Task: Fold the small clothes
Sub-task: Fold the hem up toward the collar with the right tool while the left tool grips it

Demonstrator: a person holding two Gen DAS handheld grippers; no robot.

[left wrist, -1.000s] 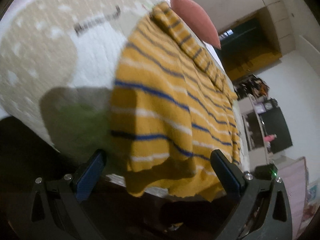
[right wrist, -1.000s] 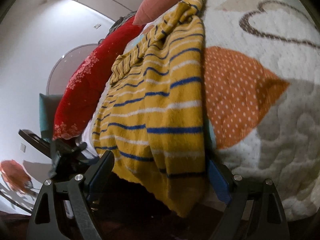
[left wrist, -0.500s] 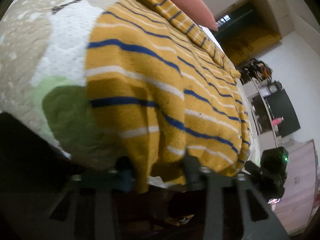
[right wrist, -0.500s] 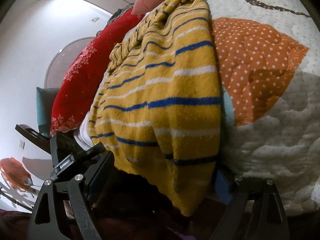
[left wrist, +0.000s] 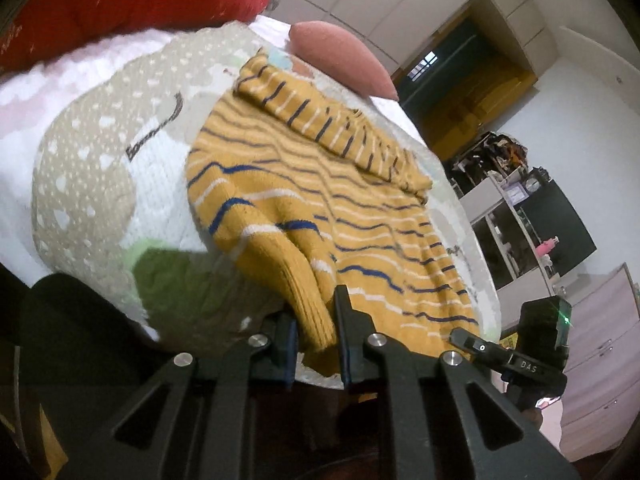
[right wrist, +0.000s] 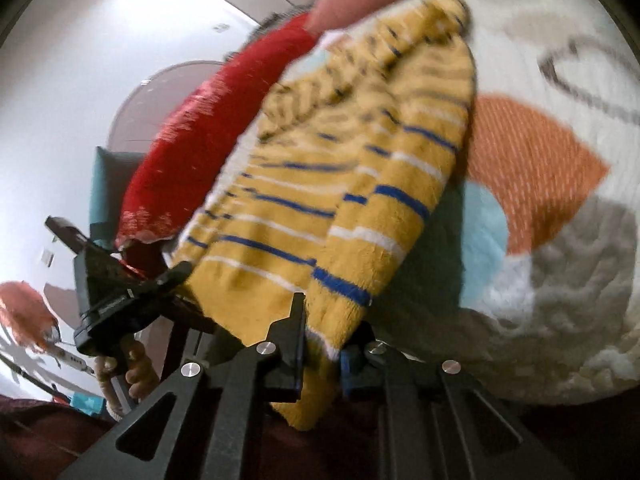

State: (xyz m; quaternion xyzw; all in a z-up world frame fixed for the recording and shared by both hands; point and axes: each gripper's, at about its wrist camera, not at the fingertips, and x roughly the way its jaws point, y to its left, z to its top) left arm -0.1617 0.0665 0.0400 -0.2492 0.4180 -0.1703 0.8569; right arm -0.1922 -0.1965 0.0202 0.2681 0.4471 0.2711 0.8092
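The one yellow knitted sweater with blue and white stripes (left wrist: pixel 320 200) lies spread on the patterned quilted bedspread (left wrist: pixel 80 184), its near hem hanging over the bed's near edge. Two tongs hold that hem: the left gripper (left wrist: pixel 316 340) is closed tight on the near left corner, and the right gripper (right wrist: pixel 320 344) is closed tight on the near right corner. The thick knit may slip out of either pinch when lifted, since only a thin edge sits between the jaws. Uneven pulling could skew the fold, and the far collar may drag and bunch. One pink pillow (left wrist: pixel 340 60) and one red blanket (left wrist: pixel 120 4) lie at the far side.
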